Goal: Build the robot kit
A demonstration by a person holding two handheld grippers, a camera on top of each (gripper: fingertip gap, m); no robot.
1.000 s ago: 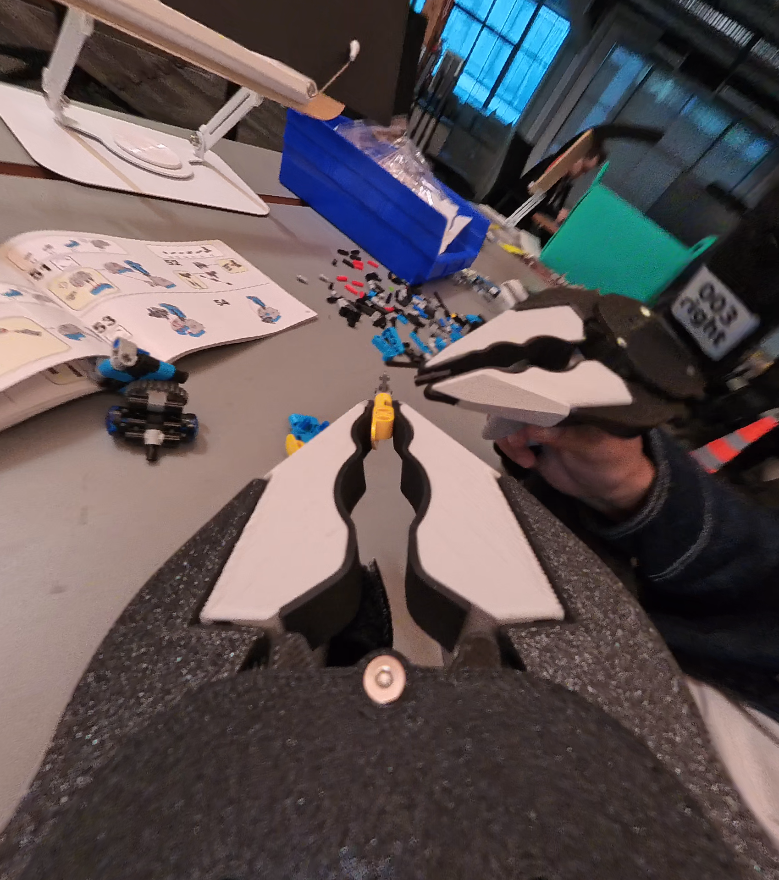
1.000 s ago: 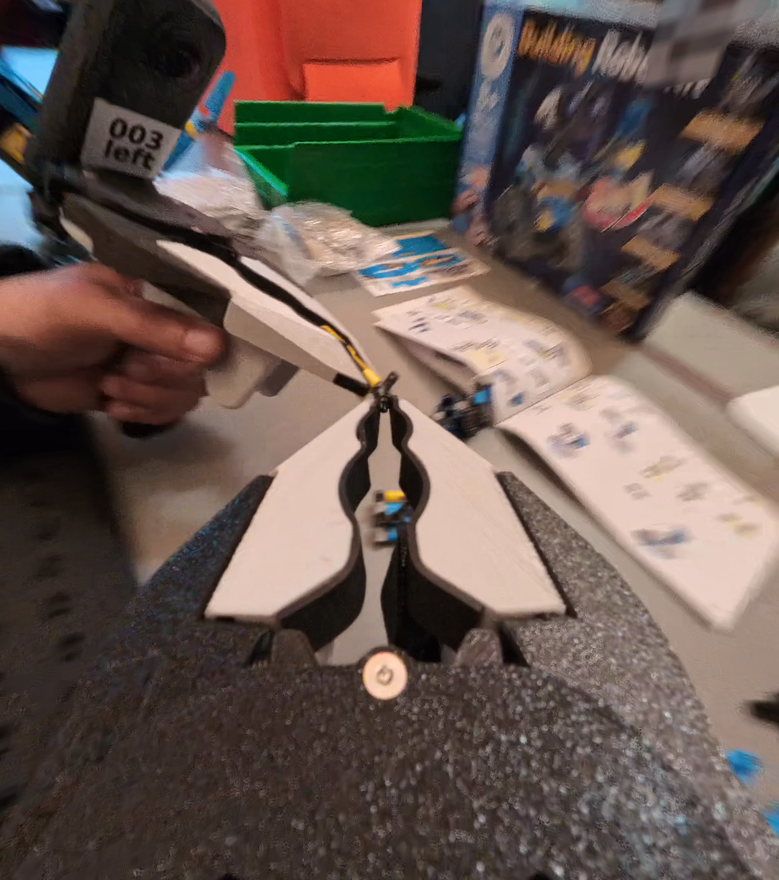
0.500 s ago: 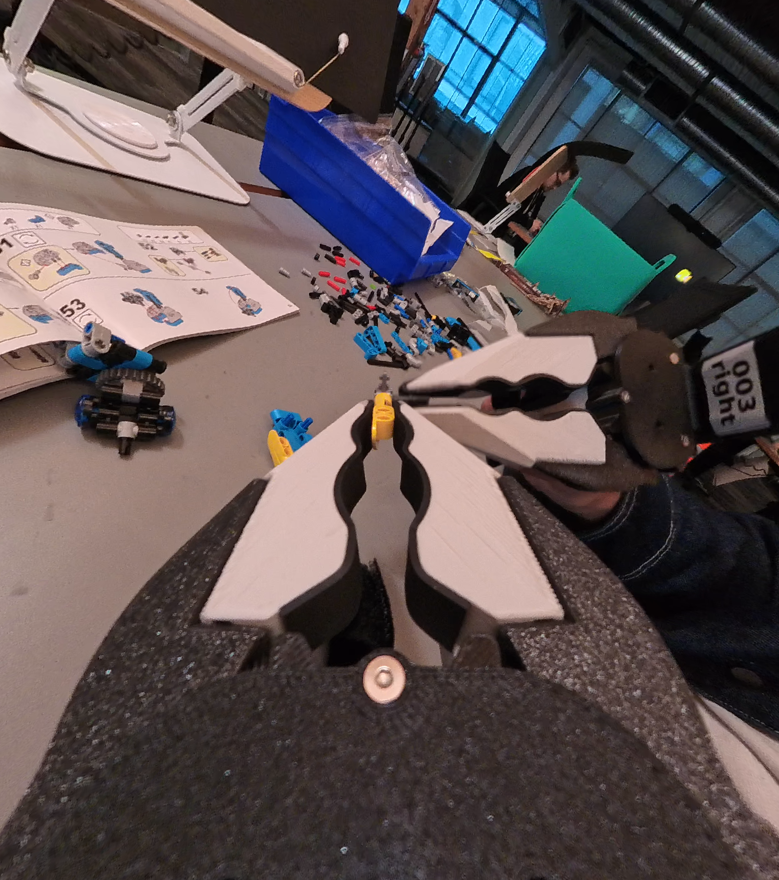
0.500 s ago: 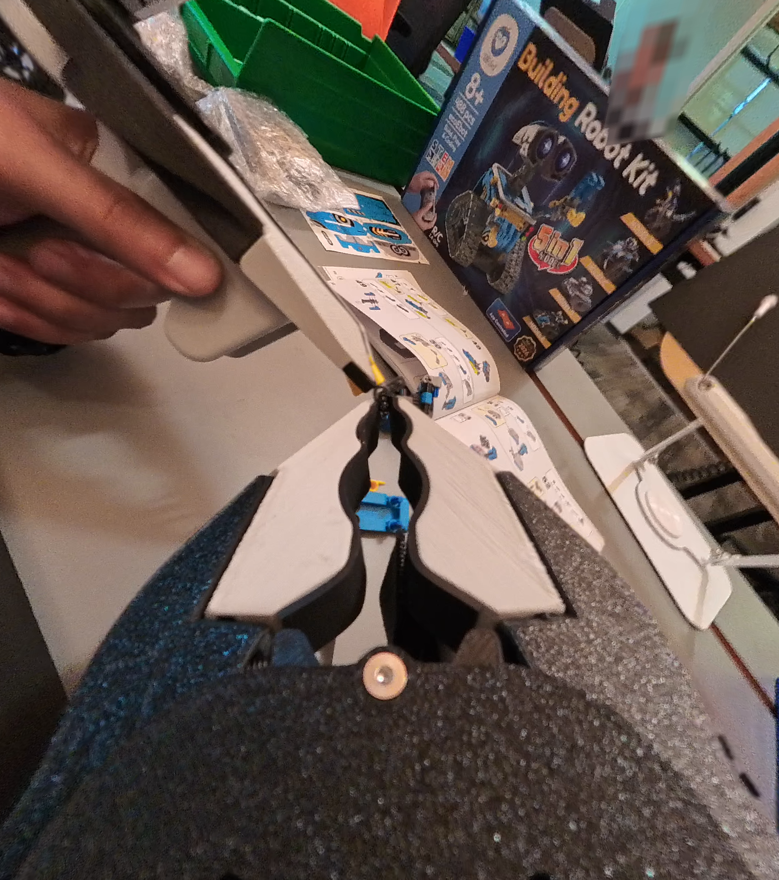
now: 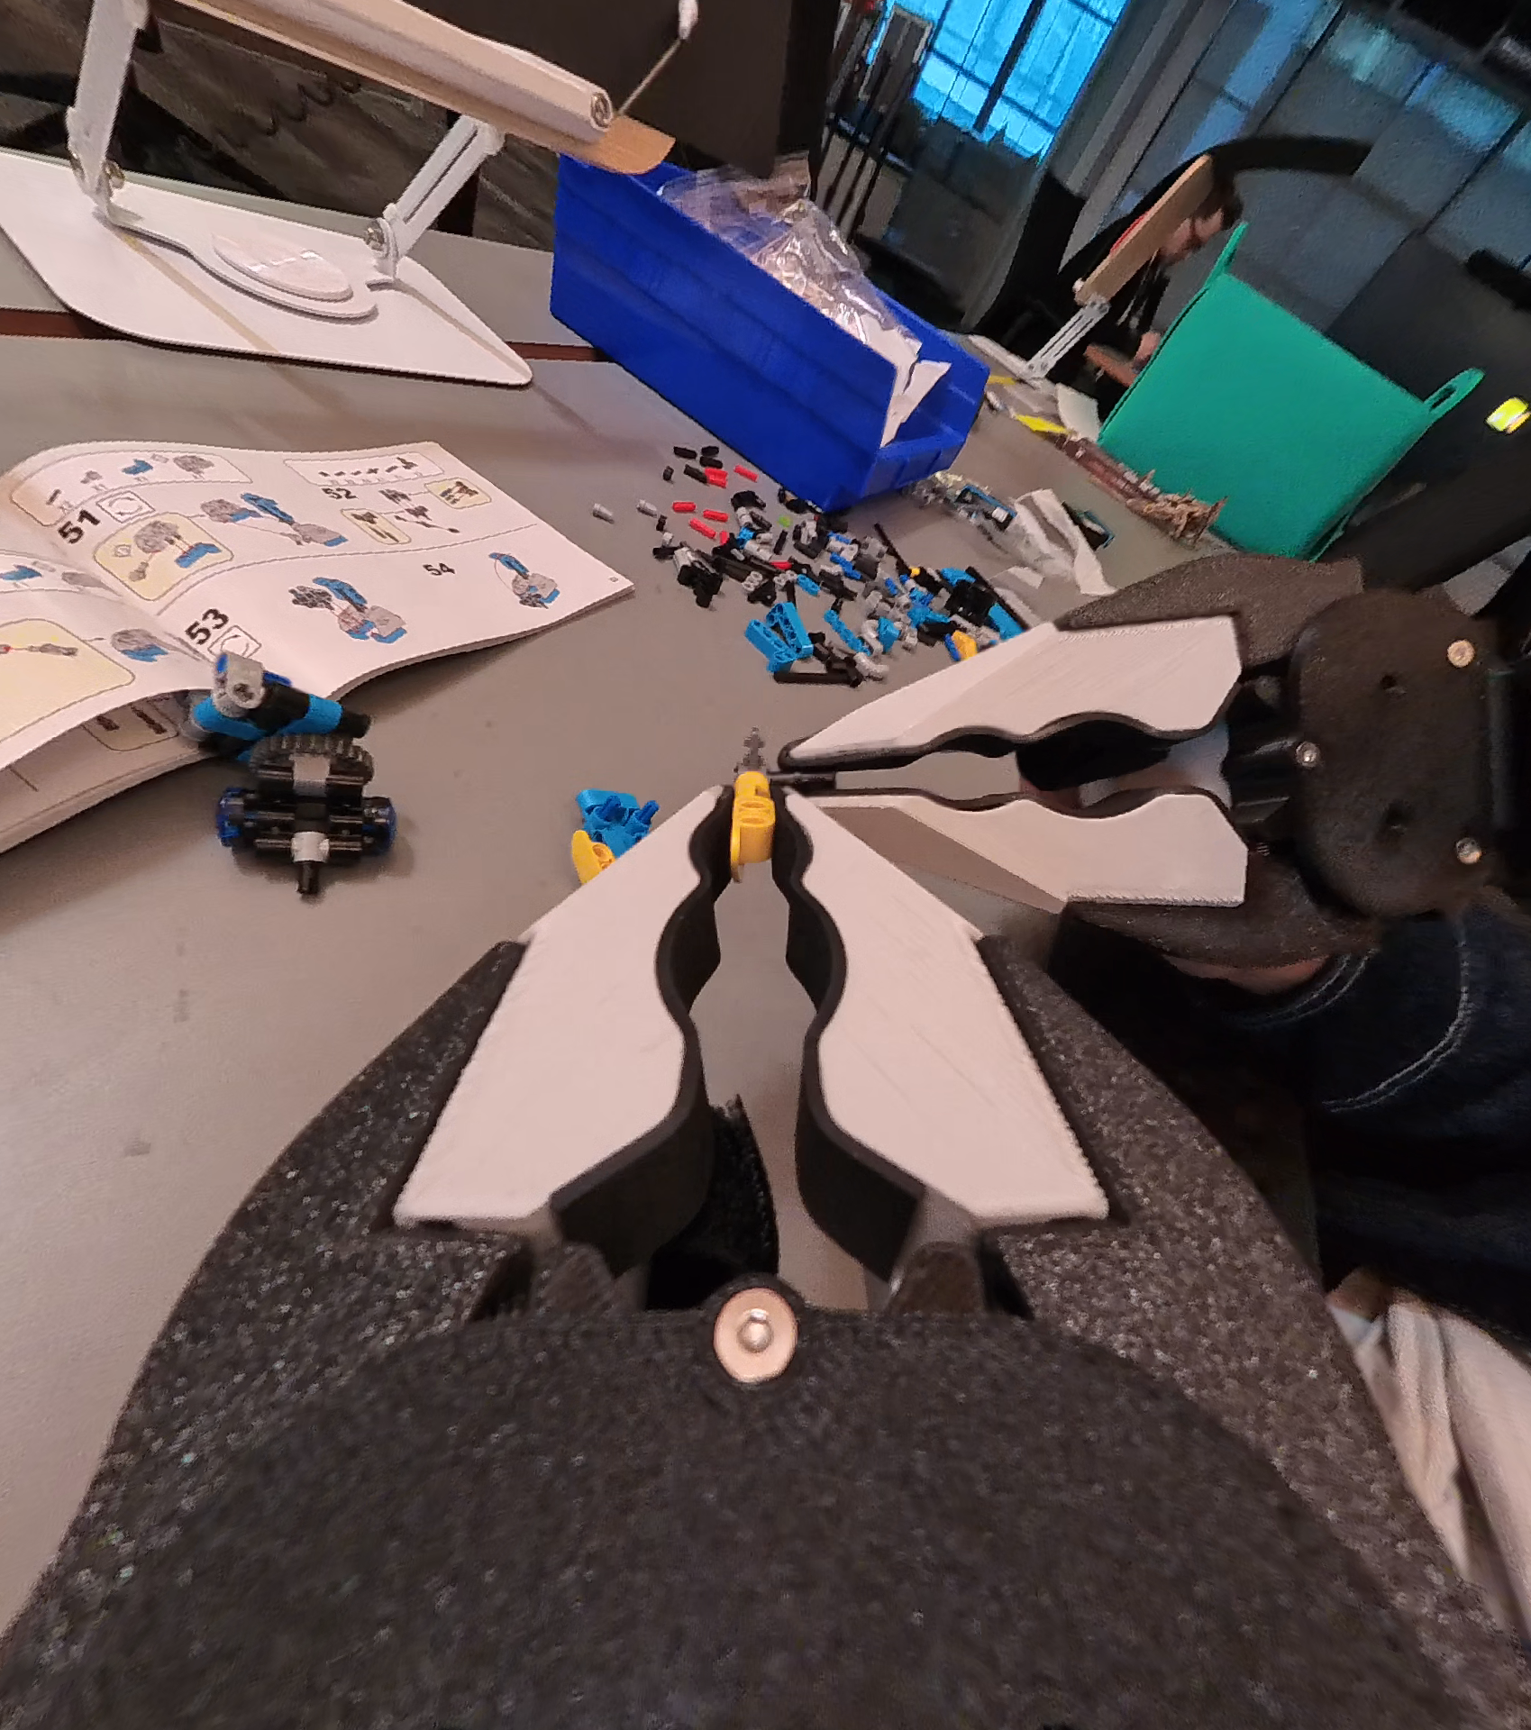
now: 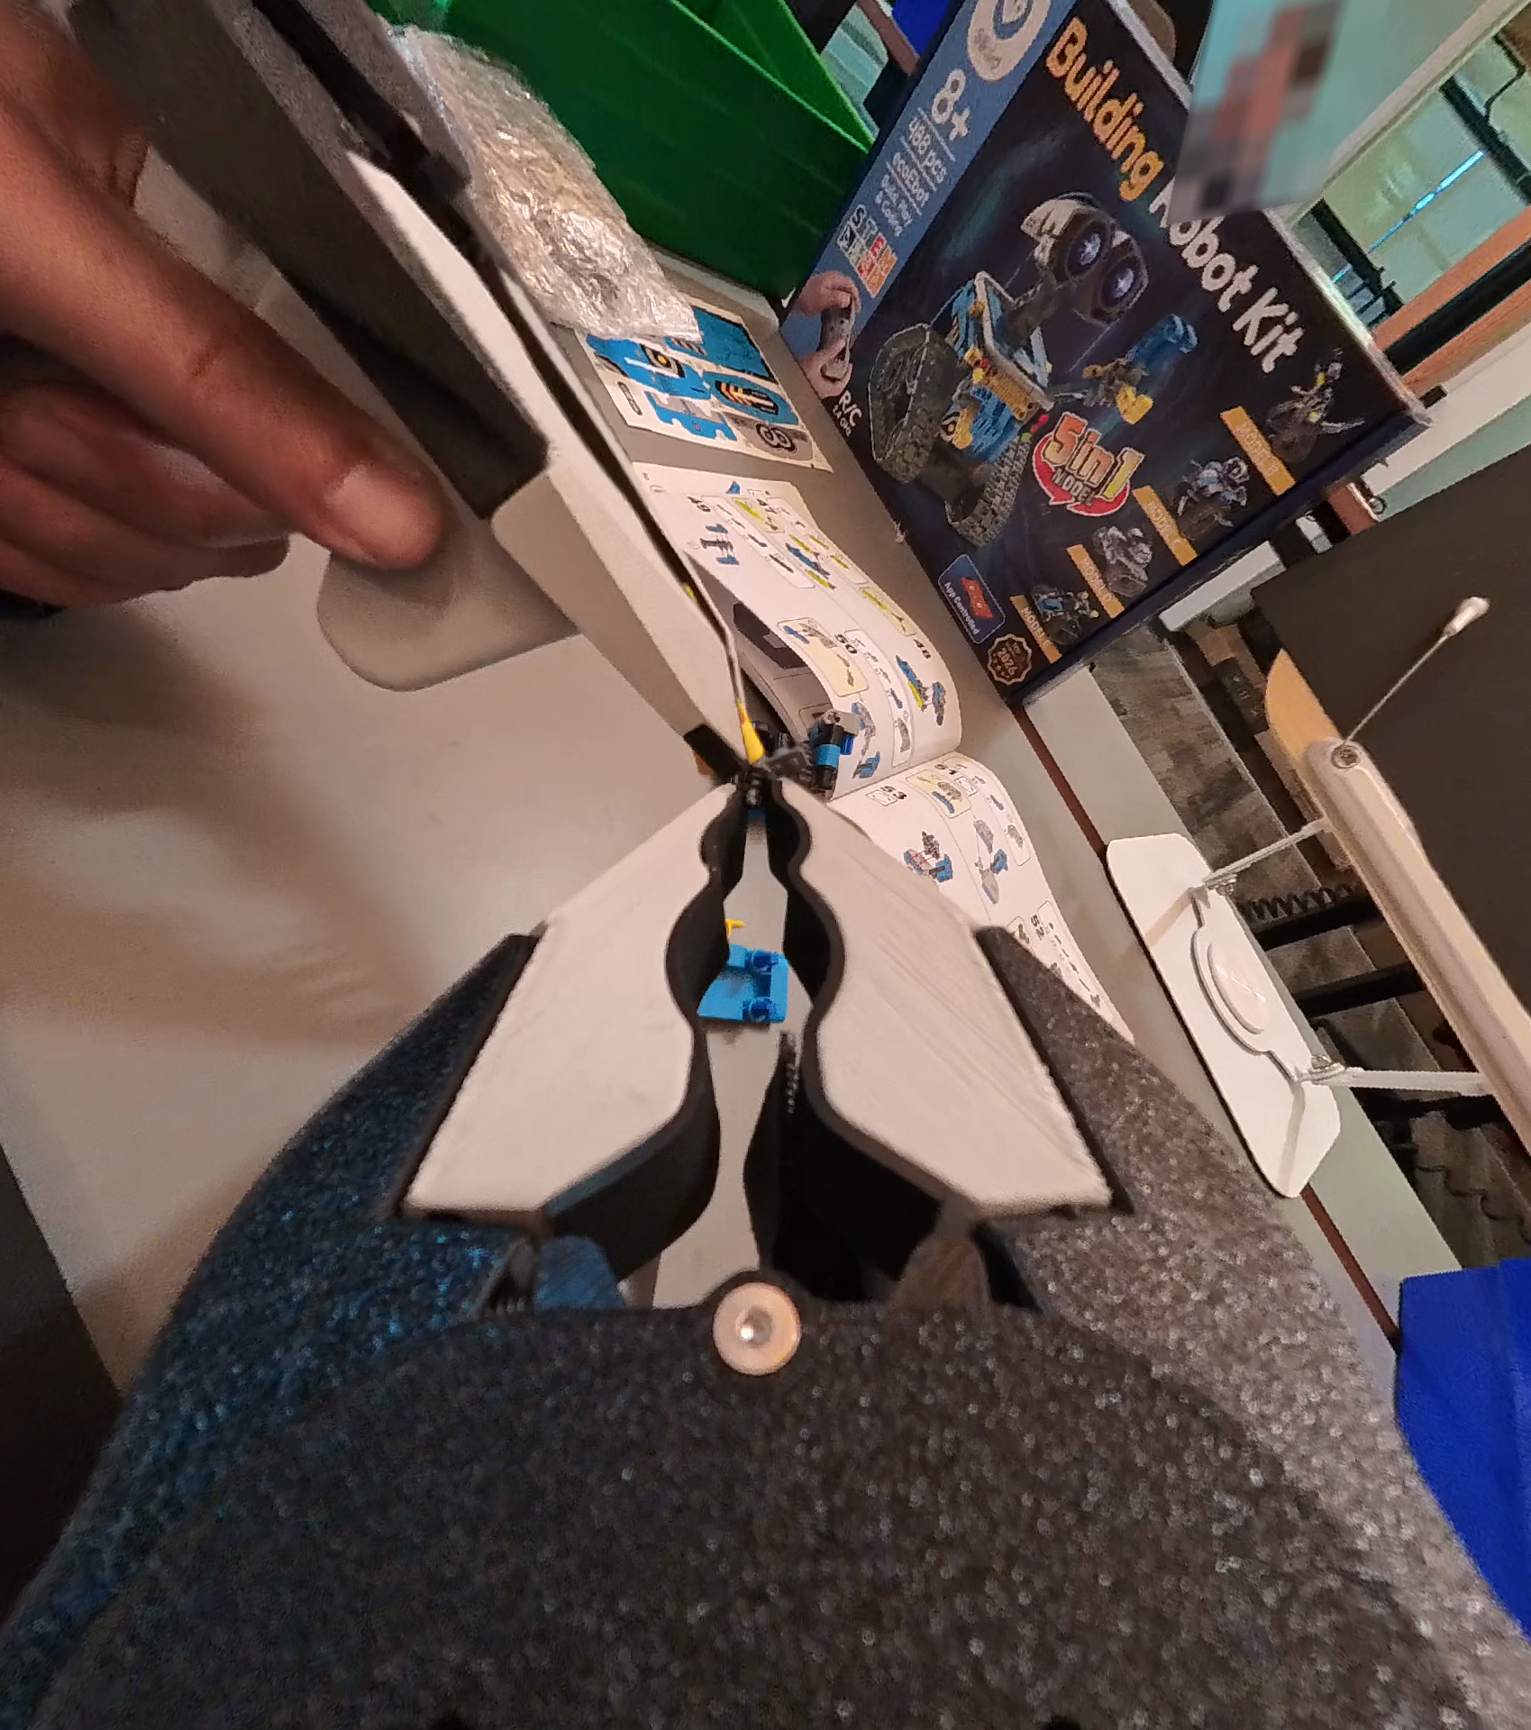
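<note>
Left gripper is closed on a yellow connector piece, pinched at the very tips so the holed end stays exposed above the jaws. Right gripper comes in from the right of those tips, jaws nearly shut on a thin dark axle pin; the exact grip on it is too small to confirm. The pin's grey cross-shaped end sits just past the yellow piece, touching or almost touching it. Both parts are held clear above the grey table, apparently so each tip stays reachable by the other.

In the right wrist view, the right gripper meets the left tool's tip just ahead of its jaws; a blue piece shows through the jaw gap, lying on the table below.

Left of the left jaws, near: a small blue-and-yellow part cluster. Further left: a black-and-blue tracked subassembly beside an open instruction booklet. Ahead of the jaws: scattered loose parts, then a blue bin. Bare table lies left of and below the jaws; the right side is crowded by the right tool and a sleeve.
</note>
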